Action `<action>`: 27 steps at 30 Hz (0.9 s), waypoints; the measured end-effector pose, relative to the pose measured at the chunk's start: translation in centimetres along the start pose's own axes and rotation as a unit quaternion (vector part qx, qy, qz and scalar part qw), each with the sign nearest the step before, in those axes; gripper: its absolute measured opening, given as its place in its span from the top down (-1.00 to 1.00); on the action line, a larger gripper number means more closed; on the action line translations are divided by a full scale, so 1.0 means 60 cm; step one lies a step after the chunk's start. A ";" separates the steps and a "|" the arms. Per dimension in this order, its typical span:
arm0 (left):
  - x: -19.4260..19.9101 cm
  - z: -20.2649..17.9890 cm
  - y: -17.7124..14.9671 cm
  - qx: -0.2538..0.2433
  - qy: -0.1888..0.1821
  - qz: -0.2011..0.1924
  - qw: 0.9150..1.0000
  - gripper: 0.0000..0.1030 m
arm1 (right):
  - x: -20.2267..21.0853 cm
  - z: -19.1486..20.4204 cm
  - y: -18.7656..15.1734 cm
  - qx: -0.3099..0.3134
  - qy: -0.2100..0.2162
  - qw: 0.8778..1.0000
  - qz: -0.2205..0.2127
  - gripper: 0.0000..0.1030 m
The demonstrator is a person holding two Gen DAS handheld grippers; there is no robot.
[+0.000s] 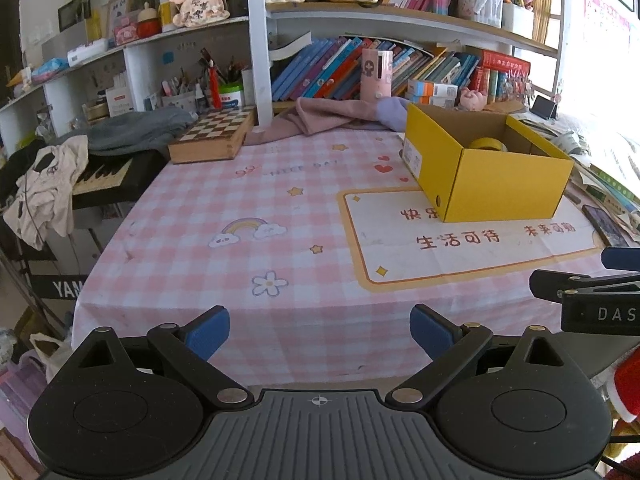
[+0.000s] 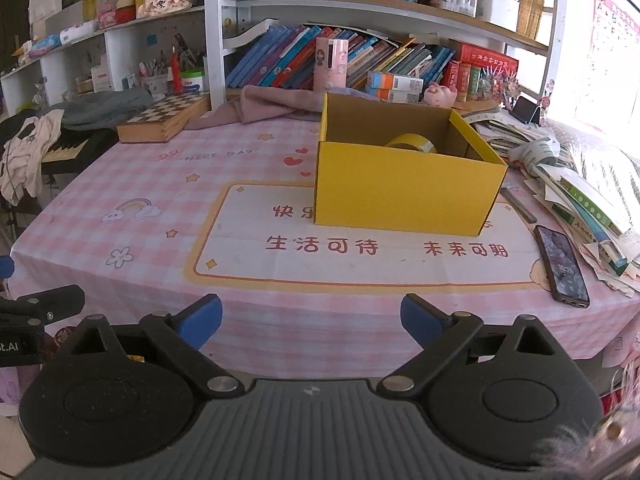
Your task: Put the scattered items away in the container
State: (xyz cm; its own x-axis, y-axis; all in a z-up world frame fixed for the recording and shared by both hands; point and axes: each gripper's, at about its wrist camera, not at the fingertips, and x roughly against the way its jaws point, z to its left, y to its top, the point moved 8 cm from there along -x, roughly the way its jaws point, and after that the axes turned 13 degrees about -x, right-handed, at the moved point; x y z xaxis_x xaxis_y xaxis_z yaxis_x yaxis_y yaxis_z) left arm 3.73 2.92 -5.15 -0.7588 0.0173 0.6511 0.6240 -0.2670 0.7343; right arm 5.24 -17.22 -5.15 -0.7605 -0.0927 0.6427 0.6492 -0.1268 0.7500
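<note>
Right wrist view: the yellow box [image 2: 406,192] stands open on the tabletop [image 2: 160,184], a roll of tape [image 2: 412,143] inside it. A phone [image 2: 562,266] lies near its right. The right gripper [image 2: 311,318] hangs at the tabletop's near edge, fingers apart and empty; the left gripper [image 1: 320,330] likewise, fingers apart.

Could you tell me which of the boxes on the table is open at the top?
The yellow cardboard box: it has no lid, and a roll of yellow tape shows inside. The wooden chessboard box lies closed.
</note>
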 end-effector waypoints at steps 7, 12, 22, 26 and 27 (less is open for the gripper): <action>-0.005 0.002 -0.001 -0.001 -0.003 0.003 1.000 -0.91 | -0.009 0.005 0.001 0.002 -0.003 1.000 0.006 -1.00; -0.013 0.004 -0.002 -0.001 -0.007 0.007 1.000 -0.91 | -0.014 0.004 0.001 0.001 -0.006 1.000 0.009 -1.00; -0.023 0.001 -0.001 -0.004 -0.018 0.009 1.000 -0.91 | -0.022 0.004 0.003 0.002 -0.009 1.000 0.012 -1.00; -0.027 -0.002 0.001 -0.010 -0.018 0.010 1.000 -0.91 | -0.023 0.004 0.004 0.003 -0.009 1.000 0.012 -1.00; -0.027 -0.002 0.002 -0.010 -0.017 0.009 1.000 -0.91 | -0.024 0.004 0.005 0.003 -0.009 1.000 0.013 -1.00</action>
State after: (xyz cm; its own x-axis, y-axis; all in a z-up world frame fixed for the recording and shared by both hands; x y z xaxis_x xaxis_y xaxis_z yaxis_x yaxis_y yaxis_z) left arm 5.00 2.78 -6.16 -0.7399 0.0454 0.6712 0.6340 -0.2869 0.7182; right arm 6.52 -16.90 -5.84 -0.7437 -0.0782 0.6639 0.6681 -0.1190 0.7345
